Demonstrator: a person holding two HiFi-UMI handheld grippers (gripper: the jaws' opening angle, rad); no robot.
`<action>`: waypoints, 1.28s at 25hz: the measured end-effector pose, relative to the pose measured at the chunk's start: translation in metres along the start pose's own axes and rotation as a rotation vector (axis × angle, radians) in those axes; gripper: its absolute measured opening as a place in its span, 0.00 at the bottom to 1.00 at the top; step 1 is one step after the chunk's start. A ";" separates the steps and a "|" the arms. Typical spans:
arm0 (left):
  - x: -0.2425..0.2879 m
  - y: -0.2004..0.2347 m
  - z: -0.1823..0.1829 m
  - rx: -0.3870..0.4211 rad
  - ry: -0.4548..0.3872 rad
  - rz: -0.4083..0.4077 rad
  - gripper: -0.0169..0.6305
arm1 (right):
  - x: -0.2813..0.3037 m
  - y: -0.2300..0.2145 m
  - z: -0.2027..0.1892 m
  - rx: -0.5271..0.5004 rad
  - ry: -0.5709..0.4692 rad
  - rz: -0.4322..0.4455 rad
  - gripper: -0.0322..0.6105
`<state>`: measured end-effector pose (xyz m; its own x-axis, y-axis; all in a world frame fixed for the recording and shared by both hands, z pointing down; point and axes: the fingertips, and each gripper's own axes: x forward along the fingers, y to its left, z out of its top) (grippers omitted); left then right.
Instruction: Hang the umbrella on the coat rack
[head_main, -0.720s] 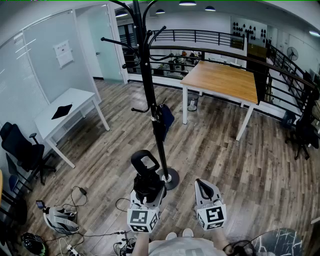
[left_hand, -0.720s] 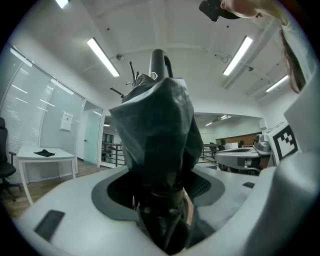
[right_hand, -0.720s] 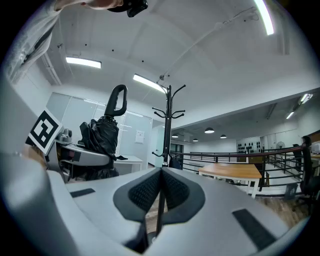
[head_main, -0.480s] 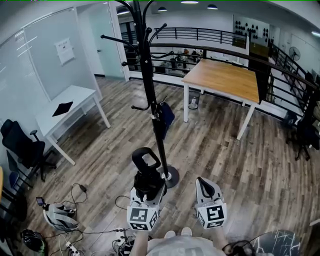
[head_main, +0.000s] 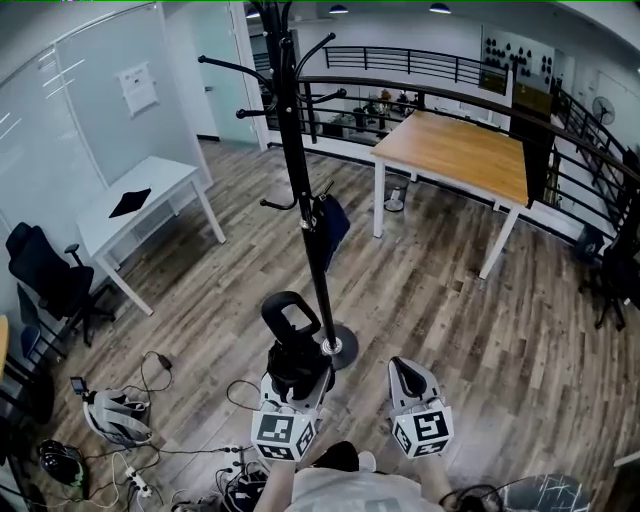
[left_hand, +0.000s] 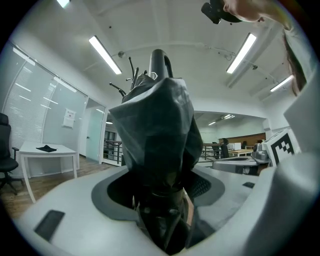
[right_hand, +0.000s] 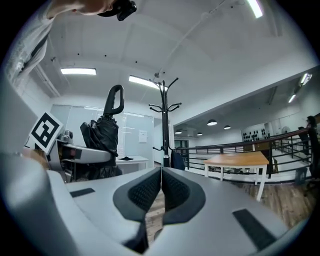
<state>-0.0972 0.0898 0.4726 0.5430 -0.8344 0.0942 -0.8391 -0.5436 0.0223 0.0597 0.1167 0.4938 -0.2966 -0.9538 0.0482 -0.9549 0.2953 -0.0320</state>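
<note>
The umbrella (head_main: 291, 335) stands upright between the fingers of the left gripper (head_main: 297, 375), just left of the foot of the coat rack (head_main: 300, 190), with the right gripper (head_main: 404, 370) beside it on the right. A bag (head_main: 331, 225) hangs on the rack's pole. Behind and to the right a bench (head_main: 460, 150) stands by a railing (head_main: 420, 65), to the left is a smaller bench (head_main: 150, 190) with a chair (head_main: 45, 285) near it, and cables (head_main: 158, 365) lie on the floor (head_main: 480, 330) at near left.

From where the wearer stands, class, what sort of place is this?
Probably an office: a white desk, a black office chair beside it, a wooden table, and black railings along the far edge.
</note>
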 end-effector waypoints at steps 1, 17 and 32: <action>0.000 -0.002 -0.003 0.001 0.008 0.004 0.49 | 0.001 -0.002 -0.005 0.012 0.010 0.001 0.10; 0.100 0.065 0.005 -0.015 -0.020 0.071 0.49 | 0.133 -0.038 0.006 -0.019 -0.002 0.081 0.10; 0.225 0.197 0.035 -0.021 -0.049 0.090 0.49 | 0.327 -0.046 0.041 -0.050 -0.031 0.130 0.10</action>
<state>-0.1390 -0.2085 0.4637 0.4659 -0.8835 0.0479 -0.8848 -0.4646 0.0370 0.0070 -0.2110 0.4698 -0.4176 -0.9085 0.0163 -0.9084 0.4179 0.0136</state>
